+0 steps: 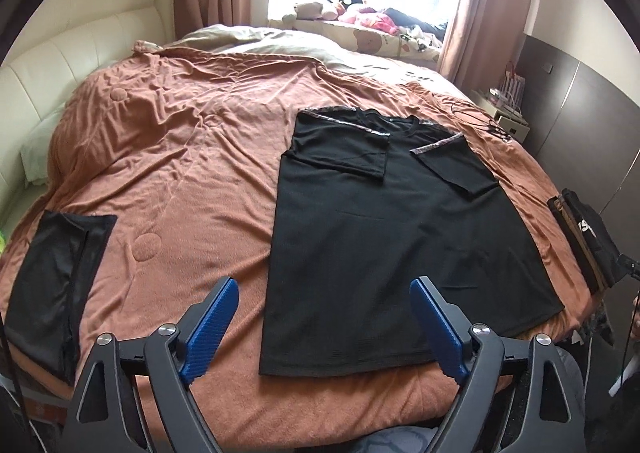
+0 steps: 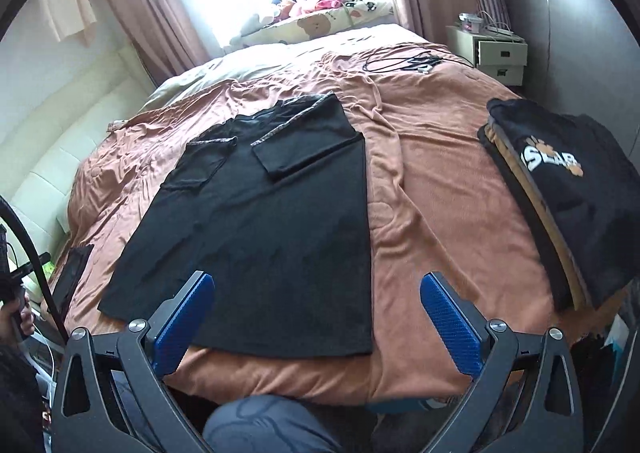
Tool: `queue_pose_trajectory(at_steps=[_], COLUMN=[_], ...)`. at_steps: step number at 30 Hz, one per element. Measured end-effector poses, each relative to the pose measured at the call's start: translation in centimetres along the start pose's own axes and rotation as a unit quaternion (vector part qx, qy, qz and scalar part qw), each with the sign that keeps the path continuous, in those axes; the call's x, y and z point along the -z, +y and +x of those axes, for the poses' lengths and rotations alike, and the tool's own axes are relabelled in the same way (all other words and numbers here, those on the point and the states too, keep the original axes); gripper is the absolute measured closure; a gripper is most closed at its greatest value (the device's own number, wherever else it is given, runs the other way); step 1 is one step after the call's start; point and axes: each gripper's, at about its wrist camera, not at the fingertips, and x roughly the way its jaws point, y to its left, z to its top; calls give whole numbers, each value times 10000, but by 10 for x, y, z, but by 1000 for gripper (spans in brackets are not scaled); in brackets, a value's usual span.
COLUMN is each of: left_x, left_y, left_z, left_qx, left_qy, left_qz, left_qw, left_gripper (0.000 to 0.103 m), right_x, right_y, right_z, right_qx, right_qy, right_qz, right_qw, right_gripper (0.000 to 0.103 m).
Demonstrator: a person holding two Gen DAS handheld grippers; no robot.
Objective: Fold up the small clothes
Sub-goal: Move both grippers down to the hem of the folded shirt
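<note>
Black T-shirt (image 1: 400, 237) flat on bed (image 1: 180, 141), ahead of both gaping grippers

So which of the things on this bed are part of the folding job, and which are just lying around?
Part of the job:
- black T-shirt, laid flat, both sleeves folded in
- folded stack of clothes at the right edge
- folded black garment at the left edge
- left gripper and right gripper, both open and empty

Just lying about:
- black cables
- stuffed toys by the window
- bedside drawers
</note>
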Motion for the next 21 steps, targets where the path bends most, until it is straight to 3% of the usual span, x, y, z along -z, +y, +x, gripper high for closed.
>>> queue_pose_trajectory(at_steps=[3,10,21], left_x=[17,50,82], left_y=[7,22,53], left_z=[6,30,87], left_qx=[51,107,57], left_qy=[82,319,837], left_qz=[-169,-480,-1031], left_qw=[9998,9983,9911], left_gripper=[24,37,53], right_x=[11,27,40], right_y=[-5,-19,-43], right_z=[2,22,90], right_qx=[-30,-112,-214], right_qy=[60,351,958], right_qz=[-3,203,766], right_qw=[10000,9991,9922], right_gripper=[1,23,39])
